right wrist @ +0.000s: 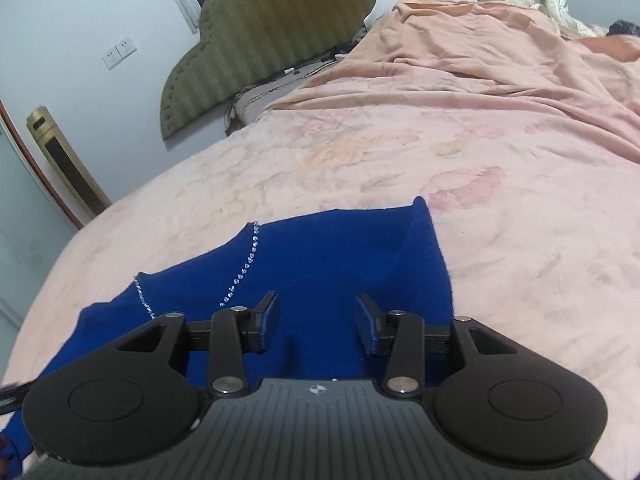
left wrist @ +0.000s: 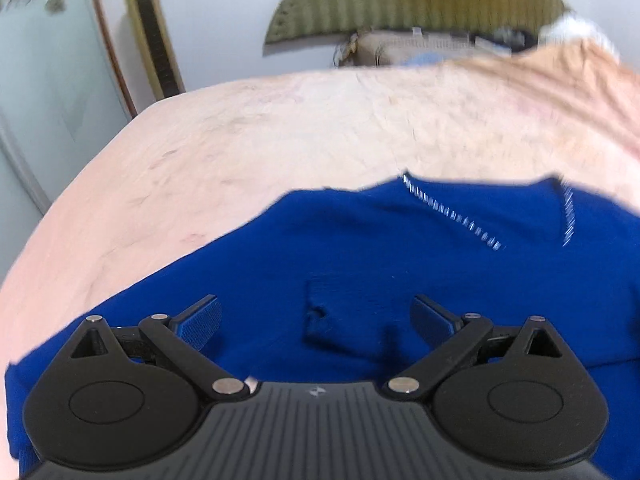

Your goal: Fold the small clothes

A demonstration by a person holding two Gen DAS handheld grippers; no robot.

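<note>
Hovering both grippers, left (left wrist: 316,320) and right (right wrist: 318,318), fingers spread and empty, over blue knit top (right wrist: 328,256) on bed (right wrist: 400,152), probably needing next edge grasp.

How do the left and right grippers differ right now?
The left gripper stands wider open than the right gripper. The left view is motion-blurred; the right is sharp. Both are black with blue pads, hold nothing, and hover over the royal-blue knit garment with rhinestone trim on the pink floral bedspread.
</note>
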